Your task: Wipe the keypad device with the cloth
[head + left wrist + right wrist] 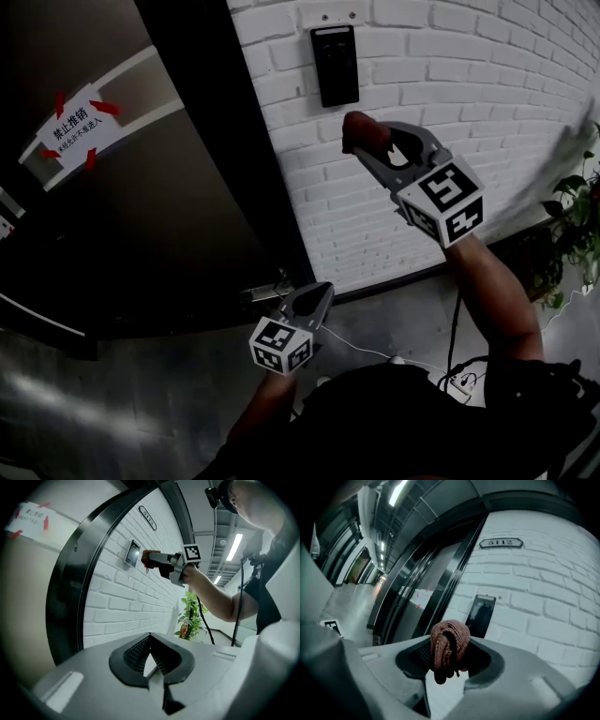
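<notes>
From my remote seat I count one dark door (187, 187) at the far left. It carries a single paper notice (73, 127) fixed with four strips of red tape (105, 108). I have two hand-held grippers in play, each with one marker cube. The left gripper (323, 289) hangs low beside the door's edge. In its own view the left gripper (150, 637) has its jaws pressed together at the tips with nothing between them. Further right, one keypad device (335, 66) is mounted high on the white brick wall (469, 84). Only the gripper views show the one number plate (500, 543) above it. There is one cloth (364, 131), a brownish-red wad, pinched in the jaws of the right gripper (370, 145), which is raised at arm's length. From the head view the cloth sits just below the keypad device and a little to its right, with bare brick between them. The right gripper view shows the cloth (449, 644) bunched between the pads of the right gripper (449, 656). There the keypad device (480, 616) stands close behind it on the wall. One leafy plant (577, 225) stands at the far right edge.
</notes>
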